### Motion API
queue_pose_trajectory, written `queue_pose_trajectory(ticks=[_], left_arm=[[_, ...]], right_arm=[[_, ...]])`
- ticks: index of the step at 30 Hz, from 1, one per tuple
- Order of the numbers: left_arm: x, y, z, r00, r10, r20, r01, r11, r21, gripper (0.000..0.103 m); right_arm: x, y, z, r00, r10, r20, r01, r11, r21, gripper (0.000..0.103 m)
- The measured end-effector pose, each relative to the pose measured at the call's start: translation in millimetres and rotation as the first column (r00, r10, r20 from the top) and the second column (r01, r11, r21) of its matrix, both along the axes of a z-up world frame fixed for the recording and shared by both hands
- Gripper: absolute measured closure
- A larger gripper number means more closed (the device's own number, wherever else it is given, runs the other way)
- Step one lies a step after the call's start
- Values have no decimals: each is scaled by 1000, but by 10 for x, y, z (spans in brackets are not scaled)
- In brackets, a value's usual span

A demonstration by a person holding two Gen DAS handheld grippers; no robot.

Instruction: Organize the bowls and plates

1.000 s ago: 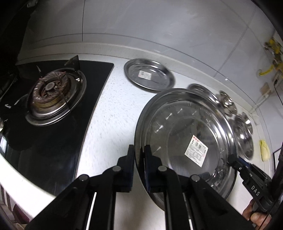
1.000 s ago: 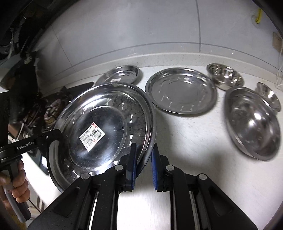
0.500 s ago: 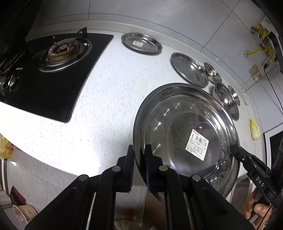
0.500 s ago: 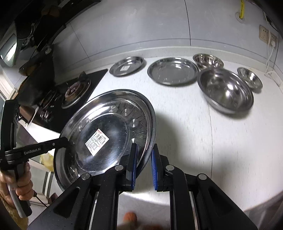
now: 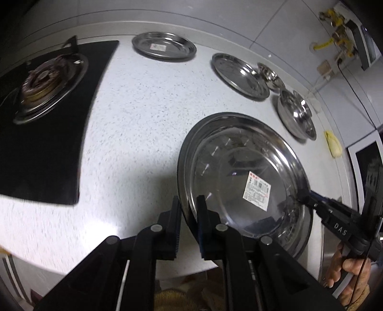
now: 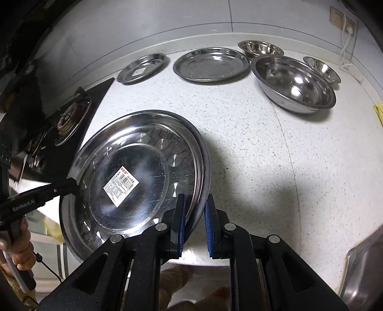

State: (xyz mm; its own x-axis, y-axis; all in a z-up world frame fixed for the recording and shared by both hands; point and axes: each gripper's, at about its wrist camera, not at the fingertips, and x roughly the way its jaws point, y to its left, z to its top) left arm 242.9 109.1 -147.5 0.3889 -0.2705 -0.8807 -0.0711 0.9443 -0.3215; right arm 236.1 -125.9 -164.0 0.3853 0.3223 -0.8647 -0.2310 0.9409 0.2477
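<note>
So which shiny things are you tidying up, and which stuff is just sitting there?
For the job: big labelled plate held at its rim, small labelled plate, plain plate, big bowl, two small bowls.

Just there: gas burner, yellow cloth, wall socket.

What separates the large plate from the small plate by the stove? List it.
The large plate is wider than the small plate. The large plate is raised and tilted; the small plate lies flat on the counter. Both are steel with a sticker inside.
</note>
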Motion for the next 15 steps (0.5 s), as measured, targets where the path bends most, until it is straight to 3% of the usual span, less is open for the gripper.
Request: queue_pose_trajectory(ticks=[8,15], left_arm=[[284,7,-295,997,-34,-66,34,999,0,91],[311,-133,-459,995,-13,-101,17,999,32,89]], right_arm=[[183,89,-145,999,-31,-36,29,998,-59,90],[322,57,-315,997,15,-74,-20,998,-64,90]])
